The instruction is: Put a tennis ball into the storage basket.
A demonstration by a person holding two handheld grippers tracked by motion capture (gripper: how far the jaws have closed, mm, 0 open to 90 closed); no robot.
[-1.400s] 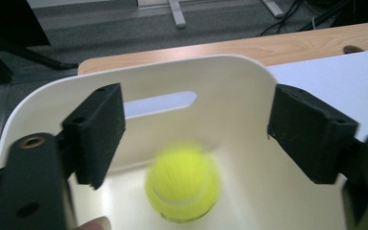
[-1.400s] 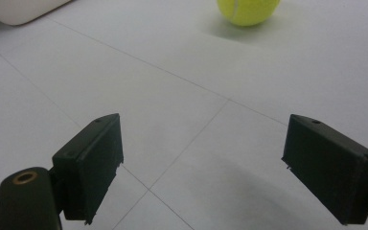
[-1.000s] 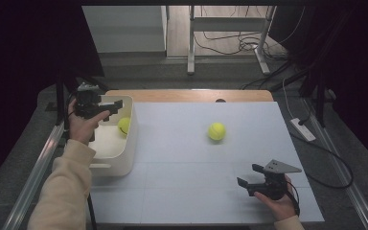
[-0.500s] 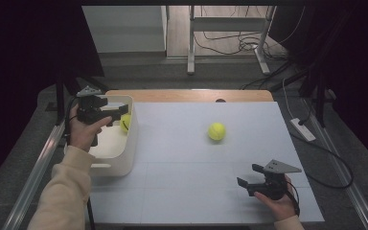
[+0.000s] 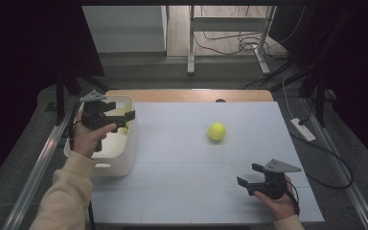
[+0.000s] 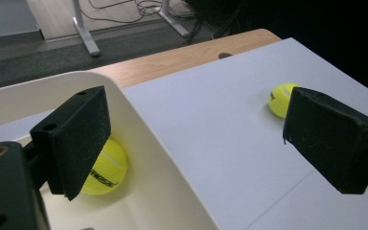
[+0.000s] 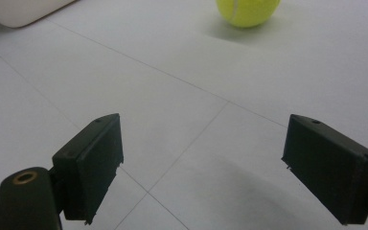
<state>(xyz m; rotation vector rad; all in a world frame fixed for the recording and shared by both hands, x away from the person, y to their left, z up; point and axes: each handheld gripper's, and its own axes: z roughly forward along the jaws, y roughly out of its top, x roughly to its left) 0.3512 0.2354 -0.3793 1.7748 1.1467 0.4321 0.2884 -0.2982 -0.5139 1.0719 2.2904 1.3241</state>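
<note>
Left gripper (image 5: 124,120) spread wide over white bin (image 5: 124,158) holding tennis ball (image 6: 103,167); right gripper (image 5: 250,175) spread, empty, near second ball (image 5: 216,131).

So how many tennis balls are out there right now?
2. One yellow tennis ball sits on the white tabletop; another yellow tennis ball lies inside the white plastic bin. The bin's walls may hide more.

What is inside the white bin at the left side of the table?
Inside the white bin lies one yellow tennis ball, against its wall. The left gripper and the hand cover part of the bin's floor, so anything more there is hidden.
</note>
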